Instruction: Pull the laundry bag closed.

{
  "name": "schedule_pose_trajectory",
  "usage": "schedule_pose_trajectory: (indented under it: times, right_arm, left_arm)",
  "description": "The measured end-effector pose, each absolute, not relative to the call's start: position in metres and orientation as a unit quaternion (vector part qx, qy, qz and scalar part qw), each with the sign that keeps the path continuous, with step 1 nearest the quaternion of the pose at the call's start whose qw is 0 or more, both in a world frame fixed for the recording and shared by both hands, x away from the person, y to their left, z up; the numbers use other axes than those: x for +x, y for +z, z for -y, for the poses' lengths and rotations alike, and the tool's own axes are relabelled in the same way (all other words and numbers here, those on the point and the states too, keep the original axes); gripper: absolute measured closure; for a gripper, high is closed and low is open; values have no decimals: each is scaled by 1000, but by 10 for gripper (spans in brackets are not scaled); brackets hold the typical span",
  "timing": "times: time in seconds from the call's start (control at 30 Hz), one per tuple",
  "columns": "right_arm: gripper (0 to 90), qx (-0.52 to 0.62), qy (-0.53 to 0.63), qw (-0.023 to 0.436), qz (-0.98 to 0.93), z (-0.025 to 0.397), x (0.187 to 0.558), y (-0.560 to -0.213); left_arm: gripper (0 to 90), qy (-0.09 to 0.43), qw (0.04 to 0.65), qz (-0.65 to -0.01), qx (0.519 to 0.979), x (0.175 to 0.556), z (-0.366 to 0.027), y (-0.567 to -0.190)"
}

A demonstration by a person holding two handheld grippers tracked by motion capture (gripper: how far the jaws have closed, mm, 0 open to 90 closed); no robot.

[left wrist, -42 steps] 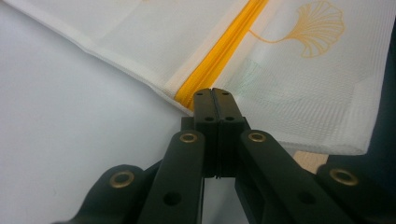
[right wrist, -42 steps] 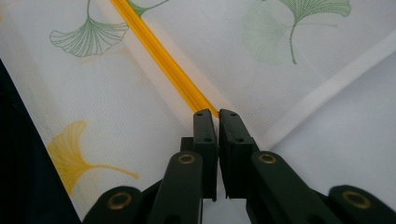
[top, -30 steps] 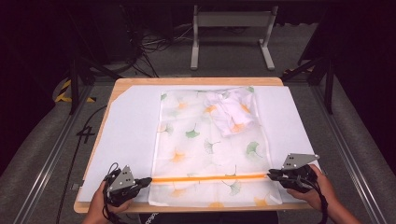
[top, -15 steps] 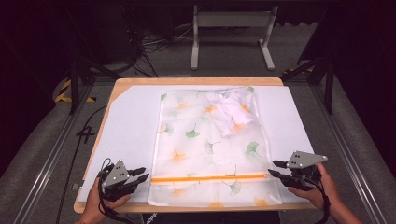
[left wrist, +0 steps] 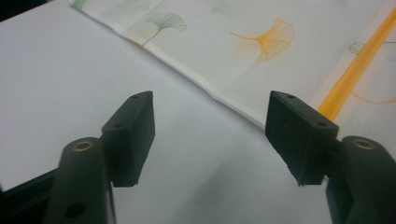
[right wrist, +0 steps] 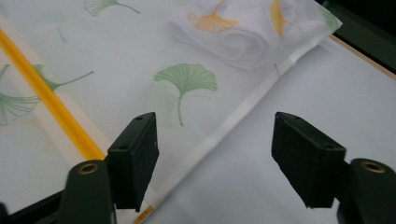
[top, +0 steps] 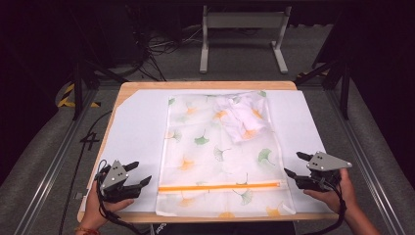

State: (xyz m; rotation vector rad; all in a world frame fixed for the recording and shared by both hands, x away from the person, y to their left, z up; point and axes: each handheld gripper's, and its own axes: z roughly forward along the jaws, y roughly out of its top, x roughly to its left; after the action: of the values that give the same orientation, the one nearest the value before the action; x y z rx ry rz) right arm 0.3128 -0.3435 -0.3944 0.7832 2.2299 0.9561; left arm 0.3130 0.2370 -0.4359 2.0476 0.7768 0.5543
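Observation:
A sheer white mesh bag (top: 220,152) printed with green and orange ginkgo leaves lies flat on the white sheet (top: 137,132), and an orange zipper (top: 220,187) runs across its near end. A bunched white cloth (top: 240,117) sits inside its far right corner, also seen as a white cloth (right wrist: 238,35) in the right gripper view. My left gripper (top: 139,173) rests open just left of the bag's near corner, holding nothing. My right gripper (top: 293,165) stands open just right of the zipper's end, its jaws straddling the bag's edge (right wrist: 233,123). The bag's left edge (left wrist: 205,86) lies beyond my left jaws.
The wooden table (top: 205,85) ends just beyond the white sheet. Black metal frame legs (top: 78,83) and cables stand left of it on the grey floor, and a grey stand (top: 242,36) is behind. Bare sheet flanks the bag on both sides.
Both grippers have drawn slightly outward, away from the bag's near corners, and stay open. The bag lies as before.

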Motion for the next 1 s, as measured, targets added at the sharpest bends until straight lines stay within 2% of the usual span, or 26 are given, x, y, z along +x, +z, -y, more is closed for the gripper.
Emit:
schedule_pose_trajectory:
  times: [0.1,0.37,0.67,1.0]
  right_arm:
    - [265,309,361,299,-828,351,316,-399]
    - [199,336,390,307,-800,375,320,-407]
    - [143,392,384,320,-773,394,317,-422]
    - [147,405,377,333,-763,397,311,-426]
  left_arm:
    - [240,227,422,-324,816,317,-241,-437]
    - [126,225,432,-349,801,326,-255,-443]
    - [93,223,428,-366,796,331,-263,-450]
    - [75,227,444,-382,778,326,-263,-450]
